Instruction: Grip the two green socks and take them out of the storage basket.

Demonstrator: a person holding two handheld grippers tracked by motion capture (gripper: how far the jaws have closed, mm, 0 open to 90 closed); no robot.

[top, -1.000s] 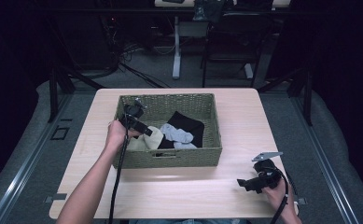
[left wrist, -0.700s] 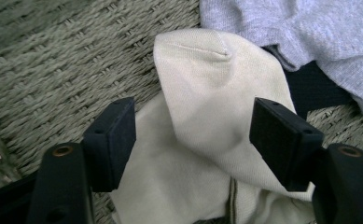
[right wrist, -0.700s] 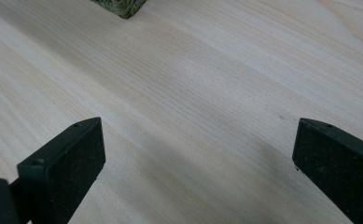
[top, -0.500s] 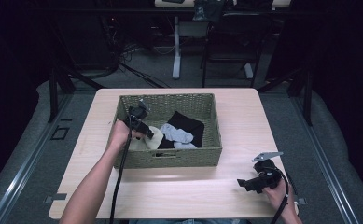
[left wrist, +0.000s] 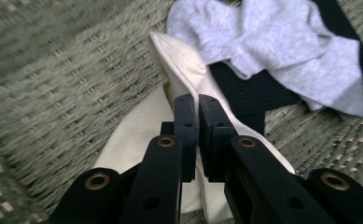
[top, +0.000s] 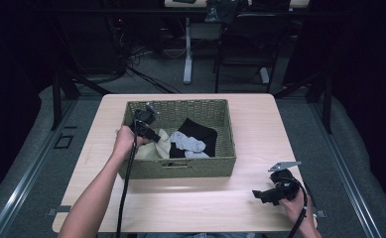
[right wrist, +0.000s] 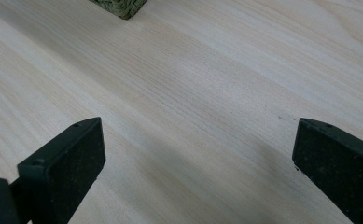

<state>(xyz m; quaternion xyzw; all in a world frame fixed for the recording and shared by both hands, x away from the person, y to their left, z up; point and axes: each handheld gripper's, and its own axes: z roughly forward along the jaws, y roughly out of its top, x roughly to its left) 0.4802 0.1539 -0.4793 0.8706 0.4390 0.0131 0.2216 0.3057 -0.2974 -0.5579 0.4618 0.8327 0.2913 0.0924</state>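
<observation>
high view: landmark is the woven basket (top: 180, 167), sitting mid tabletop (top: 260, 119). my left gripper (top: 157, 137) is inside the basket at its left end, on the cream sock (top: 156, 148). compared with a second ago the hand has risen a little and pulled slightly toward the basket's left wall, and the sock looks more bunched under it. i read that as the lift starting, not a re-grip. grey sock (top: 189, 144) and black cloth (top: 200, 134) lie in the basket's middle, unmoved. my right gripper (top: 264, 194) rests on the tabletop off the basket's front right corner, same spot as before.

left gripper view: my fingers (left wrist: 184, 135) are clamped narrow on a raised fold of the cream sock, fabric pinched between the pads. grey sock is just past the fold, lying over the black cloth, not caught in the pinch. so a clean single-item pull looks likely, though the cream fold touches the grey one.

right gripper view: fingers (right wrist: 62, 163) spread wide, holding nothing, bare wood beneath, basket corner at the top edge. idle.
</observation>
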